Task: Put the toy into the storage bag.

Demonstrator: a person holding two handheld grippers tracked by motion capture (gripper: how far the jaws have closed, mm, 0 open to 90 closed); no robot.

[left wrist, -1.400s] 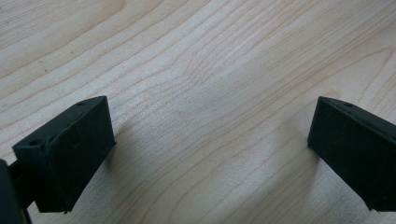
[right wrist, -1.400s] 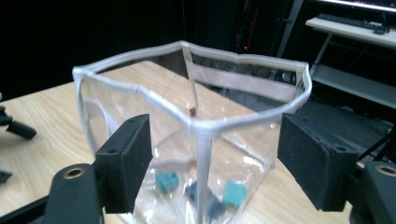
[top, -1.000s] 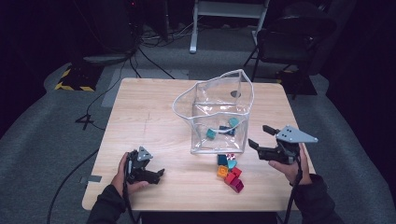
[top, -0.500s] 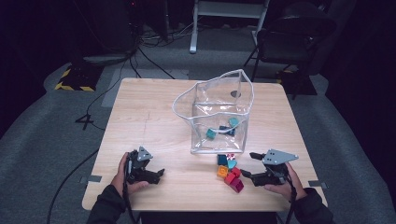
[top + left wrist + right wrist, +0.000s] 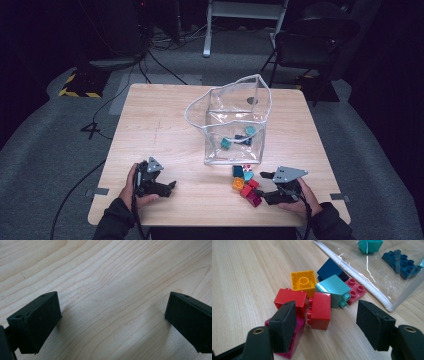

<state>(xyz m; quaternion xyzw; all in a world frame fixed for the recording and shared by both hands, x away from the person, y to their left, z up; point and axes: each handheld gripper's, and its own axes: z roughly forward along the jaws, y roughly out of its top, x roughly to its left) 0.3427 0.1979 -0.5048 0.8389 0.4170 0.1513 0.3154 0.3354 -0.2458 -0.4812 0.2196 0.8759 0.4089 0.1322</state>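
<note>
Bricks (image 5: 317, 302) in a loose pile on table (image 5: 165, 125), just beside clear bag (image 5: 235, 125).
Red, magenta, yellow, teal, navy pieces; bag holds two teal bricks and one blue. Right gripper (image 5: 325, 322) jaws spread over pile; left gripper (image 5: 110, 315) jaws spread, over bare wood.

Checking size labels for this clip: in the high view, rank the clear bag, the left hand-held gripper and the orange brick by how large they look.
1. Clear bag, by far the largest.
2. Left hand-held gripper, mid-sized.
3. Orange brick, smallest.
The gripper and the brick lie at a similar depth, so nearness does not blur their order.
</note>
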